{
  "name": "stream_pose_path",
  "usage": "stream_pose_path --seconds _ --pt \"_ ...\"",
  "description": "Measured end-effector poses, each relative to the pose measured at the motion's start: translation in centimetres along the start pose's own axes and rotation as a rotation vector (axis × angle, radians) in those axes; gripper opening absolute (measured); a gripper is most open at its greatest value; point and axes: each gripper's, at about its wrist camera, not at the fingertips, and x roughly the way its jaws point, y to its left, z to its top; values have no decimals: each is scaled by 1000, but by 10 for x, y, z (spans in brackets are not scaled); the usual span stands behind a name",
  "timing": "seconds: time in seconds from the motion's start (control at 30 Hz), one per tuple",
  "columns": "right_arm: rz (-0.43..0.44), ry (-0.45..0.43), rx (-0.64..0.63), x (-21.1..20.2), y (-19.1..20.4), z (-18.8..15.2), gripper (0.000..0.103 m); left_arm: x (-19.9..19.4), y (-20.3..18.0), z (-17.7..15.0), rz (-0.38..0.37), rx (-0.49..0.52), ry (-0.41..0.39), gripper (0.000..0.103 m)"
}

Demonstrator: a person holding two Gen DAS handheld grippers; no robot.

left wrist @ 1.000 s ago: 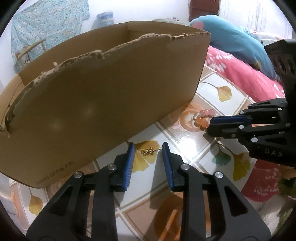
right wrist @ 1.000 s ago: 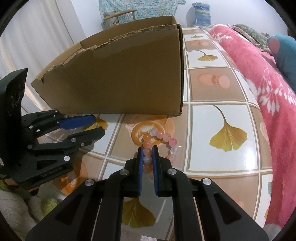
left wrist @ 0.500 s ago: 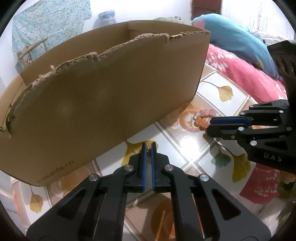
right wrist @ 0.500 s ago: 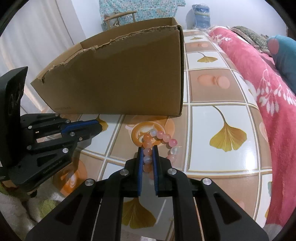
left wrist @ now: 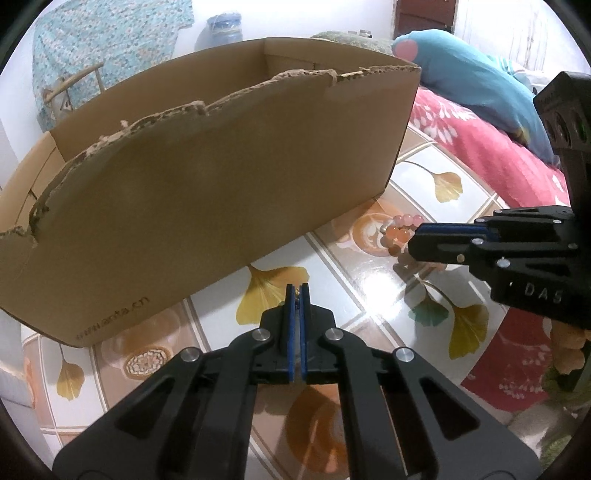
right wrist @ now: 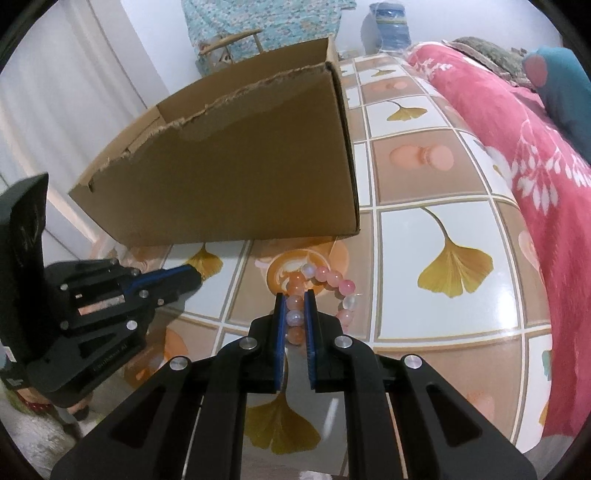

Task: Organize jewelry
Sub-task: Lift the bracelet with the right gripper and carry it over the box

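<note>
My left gripper (left wrist: 295,291) is shut on a small gold chain piece (left wrist: 296,293), only a sliver of which shows between the blue pads, just above the tiled surface. My right gripper (right wrist: 294,301) is shut on a pink and orange bead bracelet (right wrist: 325,278), most of which lies on the tile ahead of the fingers. The bracelet (left wrist: 397,230) also shows in the left wrist view at the right gripper's tips (left wrist: 417,236). The left gripper shows at the left of the right wrist view (right wrist: 192,275). An open cardboard box (left wrist: 207,192) stands just behind both.
The surface is a glossy tile-pattern cloth with ginkgo leaves (right wrist: 454,266). A red floral blanket (right wrist: 517,122) and a blue cushion (left wrist: 469,77) lie to the right. A chair (right wrist: 229,44) and a water bottle (right wrist: 388,22) stand behind the box.
My left gripper closed on the gold chain piece and has risen a little with it. The right gripper stayed shut on the bracelet, barely moving.
</note>
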Motion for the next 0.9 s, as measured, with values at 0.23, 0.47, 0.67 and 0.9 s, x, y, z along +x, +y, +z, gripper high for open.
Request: stream_pose_path --seconds 0.23,0.47,0.67,0.9 --pt "3 -17 21 -8 -3 6 10 -6 5 -2 -8 -14 -20 1" --pt "6 -41 28 -22 -1 13 10 -27 11 -4 -19 -31 -89 1" --pt "0 -107 17 -51 6 23 10 -78 19 -11 -33 -23 -234 1" --pt "54 -177 24 -79 9 36 10 -122 26 -8 -31 -10 -333 1"
